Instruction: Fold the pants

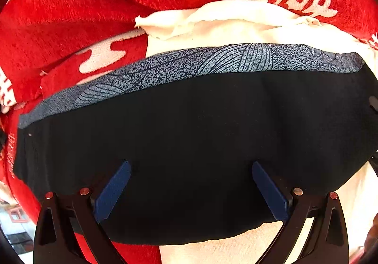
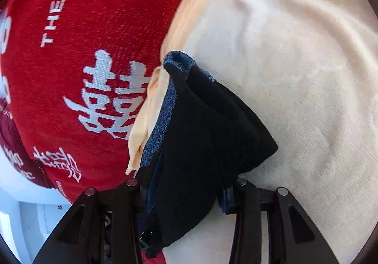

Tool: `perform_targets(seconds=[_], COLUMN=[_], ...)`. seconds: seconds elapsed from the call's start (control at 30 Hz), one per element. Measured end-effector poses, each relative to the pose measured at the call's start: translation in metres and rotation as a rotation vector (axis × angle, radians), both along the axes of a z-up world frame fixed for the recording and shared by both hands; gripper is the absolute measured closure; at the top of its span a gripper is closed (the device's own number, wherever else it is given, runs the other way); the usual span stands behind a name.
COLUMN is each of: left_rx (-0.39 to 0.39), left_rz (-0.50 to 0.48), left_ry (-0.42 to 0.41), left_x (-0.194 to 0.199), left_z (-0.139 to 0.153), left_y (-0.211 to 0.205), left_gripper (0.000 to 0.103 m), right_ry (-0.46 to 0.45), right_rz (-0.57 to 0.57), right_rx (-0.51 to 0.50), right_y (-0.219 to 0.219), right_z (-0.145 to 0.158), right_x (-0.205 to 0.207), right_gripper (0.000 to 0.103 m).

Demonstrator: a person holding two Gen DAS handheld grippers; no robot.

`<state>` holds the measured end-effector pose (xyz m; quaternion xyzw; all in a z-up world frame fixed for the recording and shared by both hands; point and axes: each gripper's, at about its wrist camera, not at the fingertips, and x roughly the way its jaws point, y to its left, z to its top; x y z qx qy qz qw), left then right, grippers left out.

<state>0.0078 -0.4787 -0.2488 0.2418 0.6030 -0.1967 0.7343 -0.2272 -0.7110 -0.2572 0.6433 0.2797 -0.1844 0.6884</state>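
Two claws: left claw [image 1: 191,169] spread over black pants [image 1: 189,145], right claw [image 2: 186,193] pinching them bunched.

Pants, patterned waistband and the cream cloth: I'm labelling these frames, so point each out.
pants [image 1: 189,136]: left wrist view, middle of the black fabric.
patterned waistband [image 1: 212,60]: left wrist view, blue-grey strip.
cream cloth [image 2: 295,51]: right wrist view, bare part.
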Motion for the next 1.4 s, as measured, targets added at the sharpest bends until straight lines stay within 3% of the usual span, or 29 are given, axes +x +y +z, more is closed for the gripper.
perform_targets(seconds=[0.03, 0.07, 0.1, 0.17, 0.27, 0.4, 0.47, 0.5, 0.53, 0.83, 0.9, 1.1, 1.4], left_rx=[-0.002, -0.002, -0.003, -0.018, -0.034, -0.113, -0.082, -0.052, -0.056, -0.085, -0.093, -0.137, -0.088], left_rz=[0.001, -0.001, -0.008, -0.034, -0.078, -0.145, -0.163, -0.169, -0.159, -0.18, -0.175, -0.126, -0.076], left_ry=[0.014, 0.016, 0.015, 0.015, 0.012, -0.01, 0.014, 0.067, 0.05, 0.05, 0.038, 0.08, 0.069], left_x=[0.002, 0.003, 0.003, 0.0, -0.006, -0.019, -0.024, -0.026, -0.027, -0.027, -0.028, -0.016, 0.02], left_z=[0.0, 0.001, 0.003, 0.011, 0.024, 0.039, 0.025, 0.009, 0.004, 0.007, 0.006, 0.014, 0.036], left_y=[0.0, 0.0, 0.0, -0.003, -0.009, -0.024, -0.035, -0.04, -0.041, -0.041, -0.039, -0.02, 0.053], left_gripper=[0.0, 0.0, 0.008, 0.023, 0.031, 0.031, 0.031, 0.03, 0.028, 0.025, 0.02, 0.02, 0.02], right_ry=[0.005, 0.005, -0.005, -0.022, -0.039, -0.08, -0.071, -0.051, -0.031, 0.0, 0.008, 0.032, 0.093], right_rz=[-0.001, -0.002, -0.002, 0.008, 0.038, 0.075, 0.091, 0.103, 0.121, 0.178, 0.199, 0.249, 0.346], right_rx=[0.019, 0.029, 0.042, 0.05, 0.022, -0.021, -0.045, -0.055, -0.062, -0.148, -0.177, -0.278, -0.417], right_y=[-0.001, -0.002, -0.002, -0.001, 0.002, 0.007, 0.01, 0.011, 0.014, 0.03, 0.039, 0.064, 0.129], right_z=[0.001, 0.001, 0.003, 0.008, 0.021, 0.04, 0.047, 0.05, 0.05, 0.077, 0.087, 0.117, 0.148], right_x=[0.0, -0.001, -0.003, -0.005, -0.002, 0.003, 0.006, 0.009, 0.012, 0.027, 0.033, 0.052, 0.093], right_gripper=[0.067, 0.084, 0.088, 0.089, 0.089, 0.089, 0.089, 0.088, 0.089, 0.089, 0.088, 0.089, 0.089])
